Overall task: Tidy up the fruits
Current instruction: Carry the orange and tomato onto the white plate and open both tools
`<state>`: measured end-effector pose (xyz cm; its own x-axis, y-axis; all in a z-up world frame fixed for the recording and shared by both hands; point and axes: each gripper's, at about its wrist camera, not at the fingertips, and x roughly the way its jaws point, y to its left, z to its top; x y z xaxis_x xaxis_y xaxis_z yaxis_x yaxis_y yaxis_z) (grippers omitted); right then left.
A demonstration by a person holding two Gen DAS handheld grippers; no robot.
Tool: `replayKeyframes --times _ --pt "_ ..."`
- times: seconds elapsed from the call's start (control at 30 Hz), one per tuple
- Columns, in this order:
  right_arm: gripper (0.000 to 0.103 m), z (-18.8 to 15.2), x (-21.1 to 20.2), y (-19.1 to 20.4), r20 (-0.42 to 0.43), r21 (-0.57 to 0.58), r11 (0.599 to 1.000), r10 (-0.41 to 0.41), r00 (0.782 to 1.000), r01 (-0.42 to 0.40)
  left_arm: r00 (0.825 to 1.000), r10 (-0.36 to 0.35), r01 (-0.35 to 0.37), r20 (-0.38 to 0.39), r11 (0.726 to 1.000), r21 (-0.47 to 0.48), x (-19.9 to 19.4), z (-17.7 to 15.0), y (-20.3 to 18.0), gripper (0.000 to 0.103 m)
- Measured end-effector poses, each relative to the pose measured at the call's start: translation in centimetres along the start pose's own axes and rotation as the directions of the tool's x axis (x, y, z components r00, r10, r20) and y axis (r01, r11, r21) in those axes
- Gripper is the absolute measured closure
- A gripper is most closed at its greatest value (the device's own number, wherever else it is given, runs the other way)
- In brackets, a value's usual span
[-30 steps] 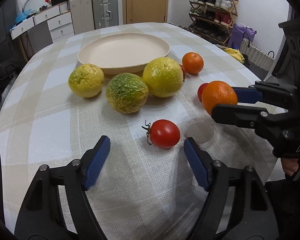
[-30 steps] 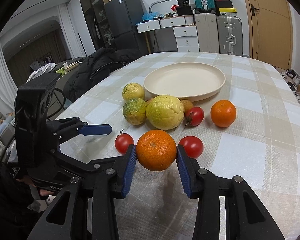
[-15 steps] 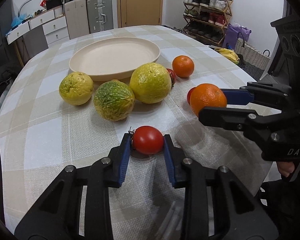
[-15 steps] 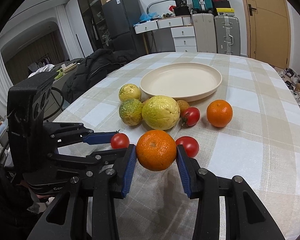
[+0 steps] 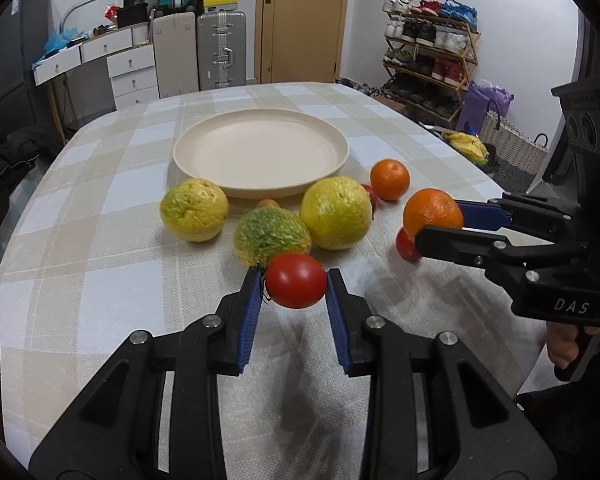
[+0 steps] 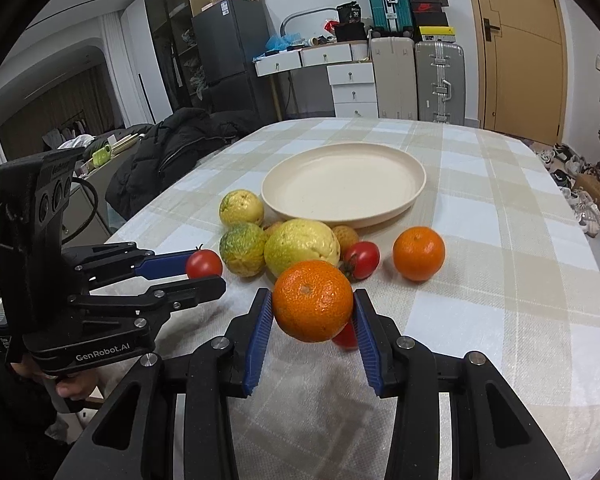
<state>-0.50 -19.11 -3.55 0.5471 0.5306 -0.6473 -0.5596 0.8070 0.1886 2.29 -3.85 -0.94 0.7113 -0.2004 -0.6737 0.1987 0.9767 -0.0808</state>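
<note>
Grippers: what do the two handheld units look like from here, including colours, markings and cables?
Both are black angular plastic frames with silver screws and ribbed blue finger pads. The left gripper reads "GenRobot.AI" on its base, with a black cable looping behind its upright block. The right gripper shows "DAS" lettering and three round ports on its block.

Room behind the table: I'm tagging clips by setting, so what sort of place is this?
Probably a lived-in home, a dining area near the entrance: a shoe rack, suitcases by a door, and a fridge.
</note>
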Motion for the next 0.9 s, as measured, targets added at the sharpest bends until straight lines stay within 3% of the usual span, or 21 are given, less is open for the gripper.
replayKeyframes --times 0.5,0.9 --pt "0.062 3.3 -0.5 -0.5 0.058 0.014 1.000 -0.011 0.998 0.010 0.993 0.048 -0.045 0.107 0.999 -0.027 -1.9 3.1 1.3 0.074" --pt "0.062 5.6 0.8 -1.2 0.065 0.044 0.999 -0.020 0.998 0.017 0.988 0.073 -0.063 0.137 0.995 -0.073 -0.8 5.9 2.4 0.074"
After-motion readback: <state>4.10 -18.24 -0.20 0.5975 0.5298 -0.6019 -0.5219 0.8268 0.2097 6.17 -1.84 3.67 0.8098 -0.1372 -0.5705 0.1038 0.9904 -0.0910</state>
